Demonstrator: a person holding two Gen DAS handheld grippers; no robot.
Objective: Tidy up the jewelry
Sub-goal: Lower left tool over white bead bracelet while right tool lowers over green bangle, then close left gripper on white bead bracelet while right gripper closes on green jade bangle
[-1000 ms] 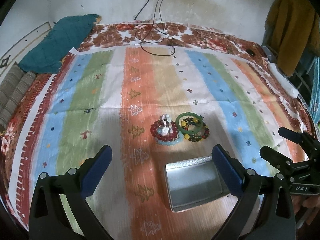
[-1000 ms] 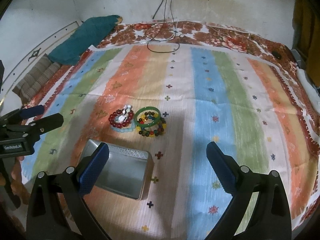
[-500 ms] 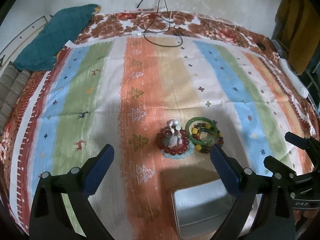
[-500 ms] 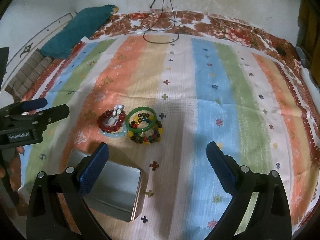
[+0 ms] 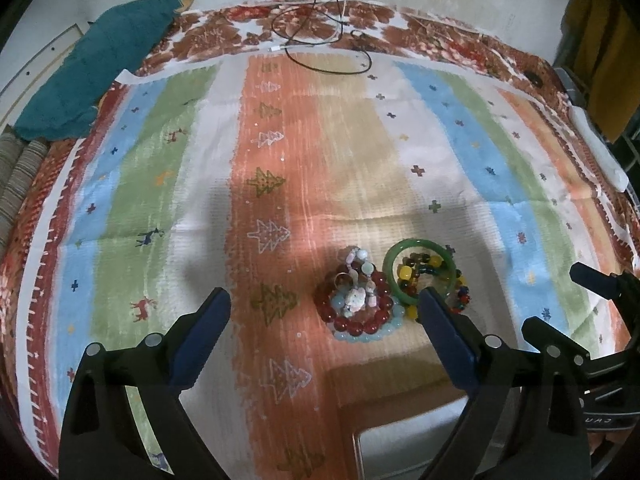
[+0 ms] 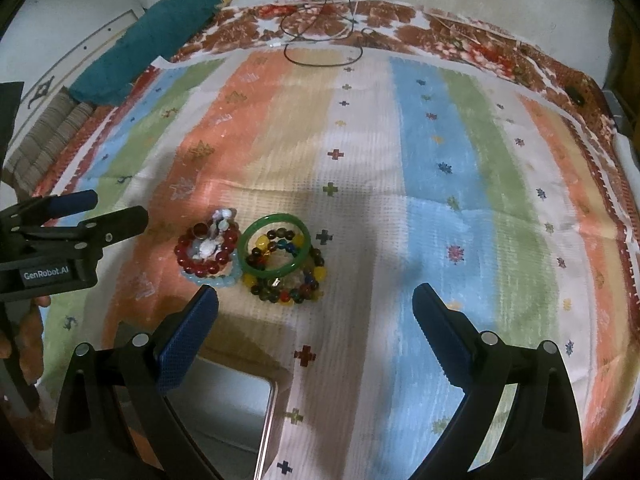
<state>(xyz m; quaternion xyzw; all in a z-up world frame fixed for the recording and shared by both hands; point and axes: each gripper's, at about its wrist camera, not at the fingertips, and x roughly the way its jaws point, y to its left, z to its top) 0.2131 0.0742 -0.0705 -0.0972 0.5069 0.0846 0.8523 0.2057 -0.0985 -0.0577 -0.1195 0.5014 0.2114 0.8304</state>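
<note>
A pile of jewelry lies on the striped cloth: a red bead bracelet (image 5: 352, 322) over a pale blue one, with white pieces on top, and a green bangle (image 5: 394, 280) over multicoloured beads. In the right wrist view the red bracelet (image 6: 200, 266) and the green bangle (image 6: 276, 272) lie just ahead. A silver tin (image 6: 224, 416) sits near the front edge, also low in the left wrist view (image 5: 396, 448). My left gripper (image 5: 324, 316) is open and empty above the pile. My right gripper (image 6: 316, 316) is open and empty, just short of the beads.
A teal cushion (image 5: 96, 64) lies at the back left. Black and white cables (image 5: 320, 40) trail over the far edge of the cloth. Clothes (image 5: 600, 48) hang at the right. The striped cloth (image 6: 460, 184) stretches wide to the right.
Both grippers have moved forward and down toward the jewelry pile. The pile looks larger and closer, and the tin has slid toward the bottom of both views. Both stay open.
</note>
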